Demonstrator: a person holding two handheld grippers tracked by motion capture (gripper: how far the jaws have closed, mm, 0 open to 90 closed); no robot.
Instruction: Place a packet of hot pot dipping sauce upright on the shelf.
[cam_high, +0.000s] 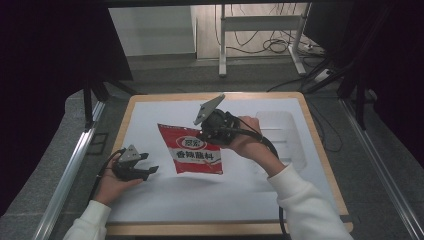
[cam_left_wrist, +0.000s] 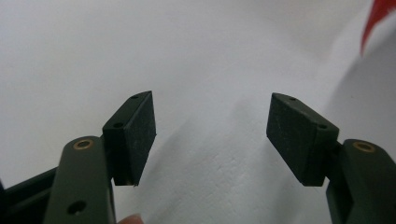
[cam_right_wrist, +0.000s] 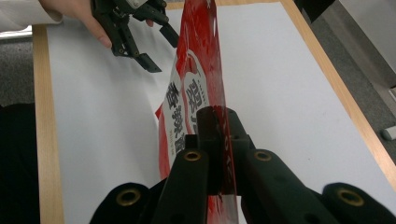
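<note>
A red and white snack bag (cam_high: 194, 152) hangs above the white tabletop, held by its top edge. My right gripper (cam_high: 206, 133) is shut on that edge; in the right gripper view the black jaws pinch the red film of the bag (cam_right_wrist: 196, 88), which hangs away below them. My left gripper (cam_high: 148, 167) rests low at the table's left, jaws wide open and pointing toward the bag, with nothing between them. In the left gripper view its gripper (cam_left_wrist: 210, 126) frames bare white surface, and a red corner of the bag (cam_left_wrist: 376, 16) shows at the top right.
The white sheet lies on a wooden-edged table (cam_high: 320, 145). A clear plastic tray (cam_high: 280, 130) sits at the right of the sheet, behind my right hand. A metal frame and cables (cam_high: 260, 45) stand on the floor beyond the table.
</note>
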